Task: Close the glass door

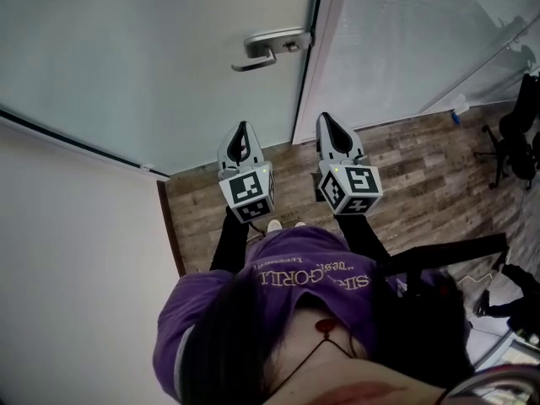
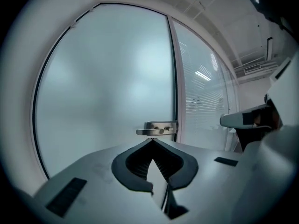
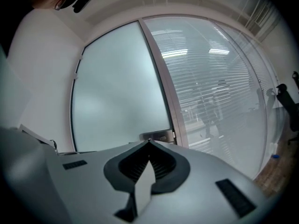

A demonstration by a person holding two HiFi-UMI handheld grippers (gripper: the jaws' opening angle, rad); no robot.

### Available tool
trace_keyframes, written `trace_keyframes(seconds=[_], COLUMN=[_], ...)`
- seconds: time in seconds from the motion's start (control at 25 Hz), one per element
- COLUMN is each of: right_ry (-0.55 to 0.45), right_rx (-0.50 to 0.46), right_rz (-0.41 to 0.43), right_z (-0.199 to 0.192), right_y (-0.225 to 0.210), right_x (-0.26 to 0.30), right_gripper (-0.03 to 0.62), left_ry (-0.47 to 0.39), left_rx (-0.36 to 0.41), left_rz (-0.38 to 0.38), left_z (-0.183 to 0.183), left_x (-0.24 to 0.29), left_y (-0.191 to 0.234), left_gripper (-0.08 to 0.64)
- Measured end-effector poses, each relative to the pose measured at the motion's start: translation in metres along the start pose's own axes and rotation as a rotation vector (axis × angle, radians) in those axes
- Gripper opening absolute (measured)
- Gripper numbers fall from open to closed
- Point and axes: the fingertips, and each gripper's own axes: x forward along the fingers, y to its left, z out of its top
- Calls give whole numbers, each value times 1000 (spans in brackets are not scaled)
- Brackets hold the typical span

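1. Nearest the head camera was the person's purple shirt (image 1: 291, 281), soft cloth with pale lettering across it.
2. Just beyond it sat two marker cubes, the left cube (image 1: 249, 191) and the right cube (image 1: 350, 188), both hard-edged with black-and-white square patterns.
3. The left gripper (image 1: 243, 126) reached forward from its cube. Its smooth grey shell tapered to a point, its ribbed dark pads were pressed tip to tip, and nothing was between them.
4. The right gripper (image 1: 326, 118) was held beside it, a little apart. It had the same pointed shape, and its jaws were likewise closed on nothing.
5. Beneath both lay the floor (image 1: 422, 167) of worn brown wood-look planks.
6. Ahead of the grippers stood the glass door (image 1: 152, 66), a frosted, pale blue-grey pane with a thin dark edge. Its handle side lay right against the pale frame post (image 1: 308, 91).
7. On that side, a brushed-metal lever handle (image 1: 268, 47) stuck out from a rectangular plate. Neither gripper touched it.
8. To the right of the post ran a glass partition (image 1: 422, 32) lined with fine horizontal blinds.
9. Farthest off, at the right edge, stood a black office chair (image 1: 515, 142).
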Motion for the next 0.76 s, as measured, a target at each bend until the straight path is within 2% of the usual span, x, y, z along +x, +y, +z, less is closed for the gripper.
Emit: trace_keyframes(seconds=[0.16, 0.52, 0.76], right_ry=[-8, -2, -14], right_rx=[-5, -30, -21], right_rz=[-5, -27, -13], right_z=[2, 2, 4], right_y=[2, -4, 0], right_x=[-5, -6, -7], right_gripper=[-14, -14, -14], left_ry=[5, 0, -10], left_rx=[12, 12, 33], left_rz=[-27, -26, -16], left_z=[5, 7, 2], left_x=[-4, -2, -3], left_y=[-5, -2, -1], left_gripper=[2, 2, 2])
